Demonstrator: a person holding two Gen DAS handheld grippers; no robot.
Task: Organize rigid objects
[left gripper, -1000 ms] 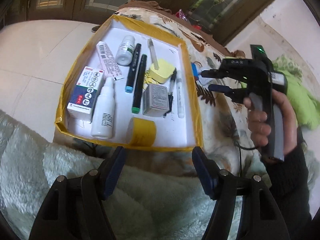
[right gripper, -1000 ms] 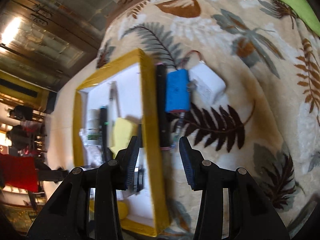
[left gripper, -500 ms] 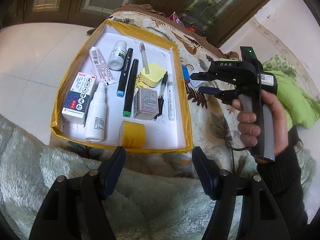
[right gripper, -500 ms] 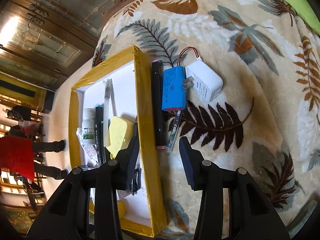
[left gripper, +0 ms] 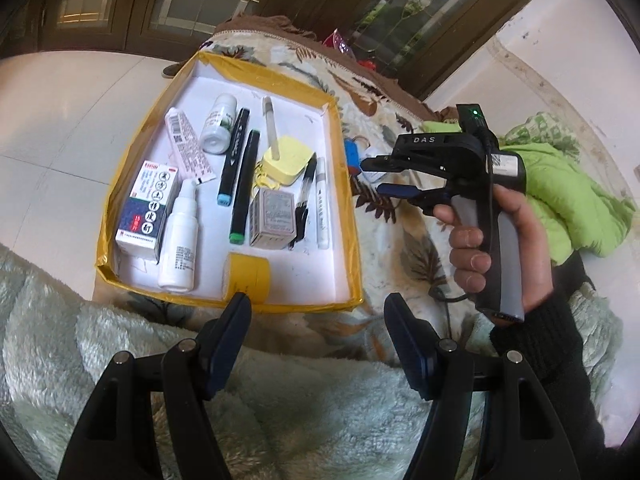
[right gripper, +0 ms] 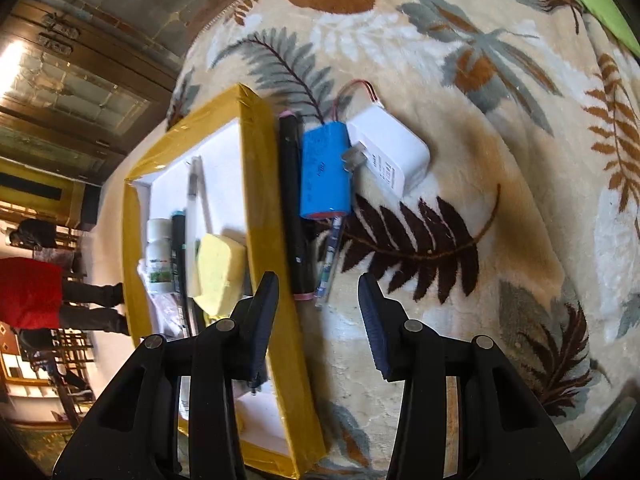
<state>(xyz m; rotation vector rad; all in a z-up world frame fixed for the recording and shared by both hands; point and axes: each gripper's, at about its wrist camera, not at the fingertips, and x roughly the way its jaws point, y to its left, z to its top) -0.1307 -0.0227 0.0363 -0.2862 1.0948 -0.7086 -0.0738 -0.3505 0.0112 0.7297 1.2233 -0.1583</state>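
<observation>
A yellow-rimmed white tray [left gripper: 344,184] [right gripper: 260,184] holds markers, bottles, a medicine box [left gripper: 148,210], a yellow sticky pad [left gripper: 286,160] and a tape roll [left gripper: 248,276]. Outside it on the leaf-print blanket lie a black marker [right gripper: 294,204], a blue battery pack [right gripper: 326,168], a white charger [right gripper: 390,160] and a thin pen [right gripper: 328,264]. My right gripper [right gripper: 316,312] [left gripper: 370,178] is open and empty, hovering near the marker's and pen's near ends. My left gripper [left gripper: 318,328] is open and empty, in front of the tray's near edge.
A pale green fluffy blanket [left gripper: 100,380] lies under my left gripper. A bright green cloth [left gripper: 560,188] lies at the right. White tiled floor [left gripper: 60,120] is left of the tray. A person in red [right gripper: 32,292] stands far off.
Both gripper views have pulled back from the tray and the loose items, which look smaller and farther. Both grippers stay open. No object has moved.
</observation>
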